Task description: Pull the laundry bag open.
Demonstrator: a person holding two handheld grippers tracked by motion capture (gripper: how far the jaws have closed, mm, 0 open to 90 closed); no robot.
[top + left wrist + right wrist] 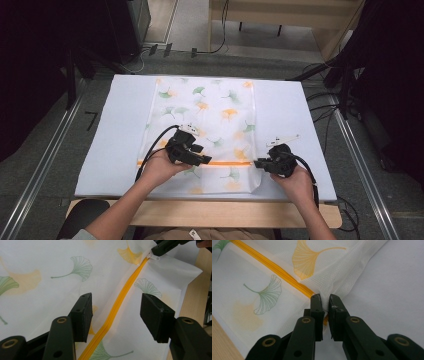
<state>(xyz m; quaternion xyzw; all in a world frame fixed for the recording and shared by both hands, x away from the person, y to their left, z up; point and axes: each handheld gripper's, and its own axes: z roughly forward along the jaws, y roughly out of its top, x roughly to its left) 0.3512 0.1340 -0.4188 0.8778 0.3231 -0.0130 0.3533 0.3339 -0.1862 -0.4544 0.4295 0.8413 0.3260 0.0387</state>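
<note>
One leaf-print bag (205,115), one orange zipper (117,307), left tool (116,315) open astride it, right tool (325,307) pinched on bag's zipper end

A matt, finely woven cloth is seen in the bag (205,117), a smooth plastic in its orange zipper (117,307), pale wood at the table's near edge (210,212).

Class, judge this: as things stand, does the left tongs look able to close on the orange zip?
Probably yes: the left tongs stand open astride the orange zip, with nothing in between; the right tongs pinch the bag's far end.
</note>
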